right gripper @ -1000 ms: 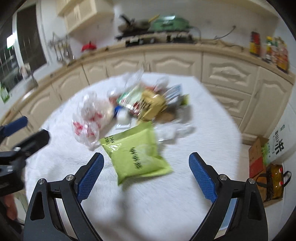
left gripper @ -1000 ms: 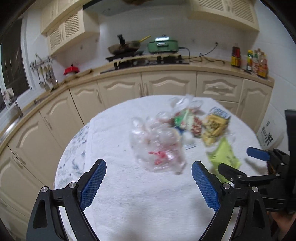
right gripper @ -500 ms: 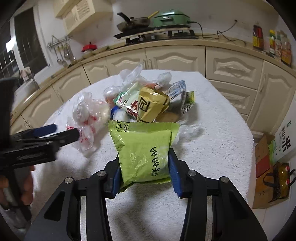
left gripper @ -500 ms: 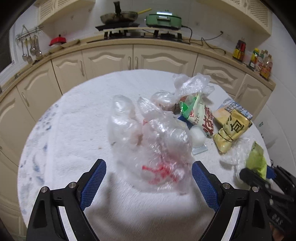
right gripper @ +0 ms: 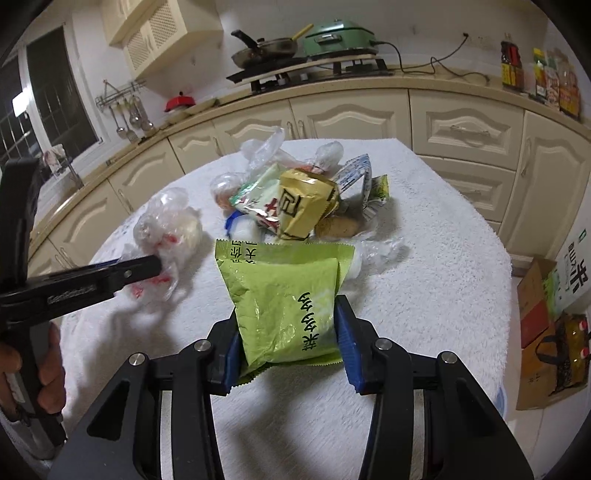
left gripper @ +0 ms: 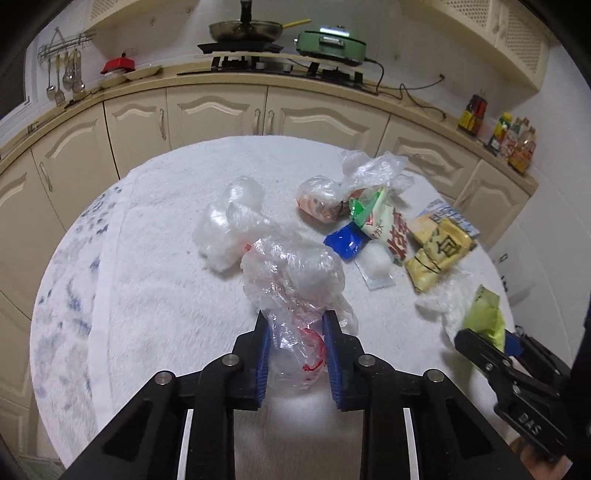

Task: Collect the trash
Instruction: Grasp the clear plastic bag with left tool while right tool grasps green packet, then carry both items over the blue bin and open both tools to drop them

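Note:
My left gripper (left gripper: 295, 328) is shut on a crumpled clear plastic bag (left gripper: 295, 280) with red print, on the round white-clothed table (left gripper: 147, 295). It also shows in the right wrist view (right gripper: 166, 236). My right gripper (right gripper: 288, 328) is shut on a green snack packet (right gripper: 288, 295), held just above the cloth; the packet shows at the right of the left wrist view (left gripper: 484, 321). Behind lies a pile of trash: a yellow packet (right gripper: 303, 206), a green-and-white wrapper (left gripper: 376, 218), a blue wrapper (left gripper: 345, 240) and more clear bags (left gripper: 229, 229).
Cream kitchen cabinets (left gripper: 221, 110) curve behind the table, with a stove, pan (left gripper: 243, 29) and green cooker (left gripper: 332, 40) on the counter. Sauce bottles (left gripper: 513, 136) stand at the right. Cardboard boxes and a bag (right gripper: 554, 314) sit on the floor right of the table.
My left gripper has closed on the clear plastic bag, having been open around it. My right gripper closed on the green packet and keeps hold of it, slightly raised.

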`<control>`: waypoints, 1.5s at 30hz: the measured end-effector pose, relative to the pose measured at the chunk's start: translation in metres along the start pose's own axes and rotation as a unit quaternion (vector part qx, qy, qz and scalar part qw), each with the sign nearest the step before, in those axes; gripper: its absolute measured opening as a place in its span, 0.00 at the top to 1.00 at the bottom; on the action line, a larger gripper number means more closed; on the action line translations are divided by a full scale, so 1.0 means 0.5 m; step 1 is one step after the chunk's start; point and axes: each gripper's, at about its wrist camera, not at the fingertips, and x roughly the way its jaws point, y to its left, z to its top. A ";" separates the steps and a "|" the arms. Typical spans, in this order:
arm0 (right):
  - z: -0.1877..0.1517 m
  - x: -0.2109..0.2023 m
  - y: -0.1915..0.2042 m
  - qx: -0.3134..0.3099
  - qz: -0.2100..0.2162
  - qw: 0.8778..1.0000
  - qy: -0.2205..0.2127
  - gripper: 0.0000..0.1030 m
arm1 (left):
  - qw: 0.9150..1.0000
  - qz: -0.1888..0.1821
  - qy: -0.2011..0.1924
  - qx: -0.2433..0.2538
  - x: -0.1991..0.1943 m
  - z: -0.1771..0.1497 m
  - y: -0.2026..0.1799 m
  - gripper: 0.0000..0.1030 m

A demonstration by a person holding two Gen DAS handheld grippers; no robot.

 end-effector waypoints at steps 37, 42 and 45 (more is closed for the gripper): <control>-0.126 -0.225 -0.184 0.095 0.033 0.991 -0.084 0.60 | 0.990 0.046 -0.073 0.109 -0.183 -0.138 -0.353 0.63; -0.156 -0.296 -0.286 0.133 -0.016 0.984 -0.114 0.60 | 0.983 -0.010 -0.076 0.169 -0.177 -0.136 -0.502 0.63; -0.180 -0.320 -0.348 0.155 -0.055 0.979 -0.117 0.60 | 0.977 -0.038 -0.068 0.200 -0.143 -0.136 -0.591 0.63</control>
